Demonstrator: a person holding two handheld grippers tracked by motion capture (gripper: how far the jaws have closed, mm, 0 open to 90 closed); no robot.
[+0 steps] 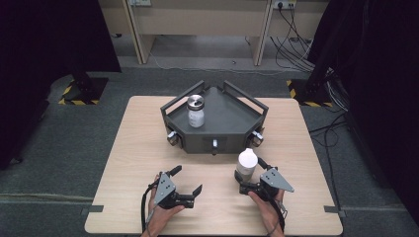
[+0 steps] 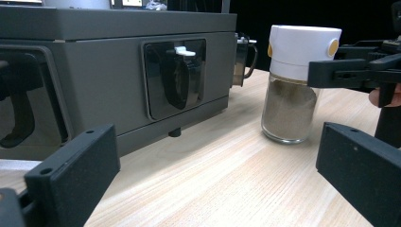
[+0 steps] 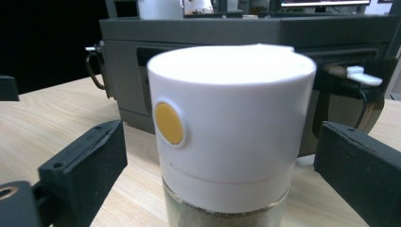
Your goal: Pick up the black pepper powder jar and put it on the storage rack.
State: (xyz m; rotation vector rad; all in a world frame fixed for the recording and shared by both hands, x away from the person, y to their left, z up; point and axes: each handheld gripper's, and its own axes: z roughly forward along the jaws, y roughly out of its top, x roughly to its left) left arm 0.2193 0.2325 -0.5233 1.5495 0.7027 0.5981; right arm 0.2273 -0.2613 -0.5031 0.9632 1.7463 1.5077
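nearest the person, the left gripper [image 1: 187, 182] rests low on the pale wood-grain table [image 1: 133, 158], its blocky matt-black fingers [image 2: 71, 175] spread wide with nothing between them. to its right, the right gripper [image 1: 249, 178] is held by a hand at the near edge, a grey three-cornered plate on top. its fingers [image 3: 82, 163] stand on either side of the spice jar [image 1: 246, 164], with a visible gap between each of them and the jar's cap, so they bracket it without pressing.

the spice jar stands upright on the table, just in front of the grey tray. it is a clear glass cylinder holding a fine tan powder, topped by a smooth white plastic cap [image 3: 231, 123] with a round yellow dot on the side.

beyond it sits the dark grey tray [image 1: 232, 118], an angular box with raised rail handles and glossy recessed latches on its front. on its flat top stands a second jar [image 1: 195, 111], white with a shiny metal lid.
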